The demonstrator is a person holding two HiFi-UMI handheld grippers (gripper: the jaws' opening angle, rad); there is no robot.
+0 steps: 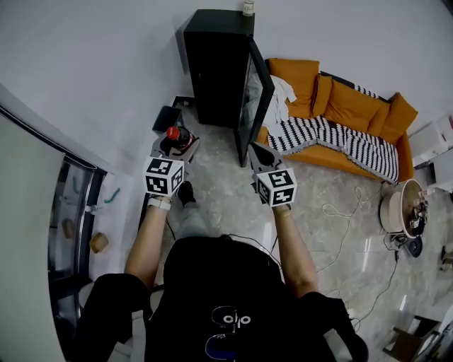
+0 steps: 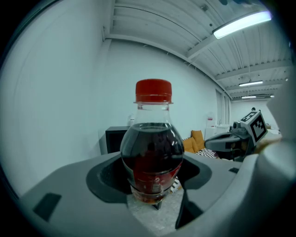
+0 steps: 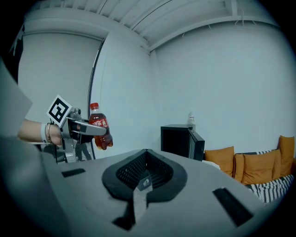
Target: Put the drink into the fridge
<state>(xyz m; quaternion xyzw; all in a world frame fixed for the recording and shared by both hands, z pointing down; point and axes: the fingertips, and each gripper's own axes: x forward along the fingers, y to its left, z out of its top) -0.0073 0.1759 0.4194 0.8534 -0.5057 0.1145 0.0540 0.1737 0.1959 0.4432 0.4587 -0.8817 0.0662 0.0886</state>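
The drink, a small cola bottle [image 1: 174, 136] with a red cap [image 2: 153, 90], stands upright between the jaws of my left gripper [image 1: 177, 146], which is shut on its lower body [image 2: 151, 162]. The right gripper view shows the same bottle [image 3: 99, 126] held out at the left. The black fridge [image 1: 218, 67] stands against the far wall with its door [image 1: 258, 106] swung open to the right; it also shows as the fridge [image 3: 181, 139] in the right gripper view. My right gripper [image 1: 256, 152] is level with the left one, jaws together and nothing between them [image 3: 141, 185].
A small bottle [image 1: 248, 8] sits on top of the fridge. An orange sofa [image 1: 354, 113] with a striped blanket stands right of the door. Cables [image 1: 343, 223] and a round white appliance [image 1: 400, 206] lie on the floor at the right. A glass door [image 1: 71, 226] is at my left.
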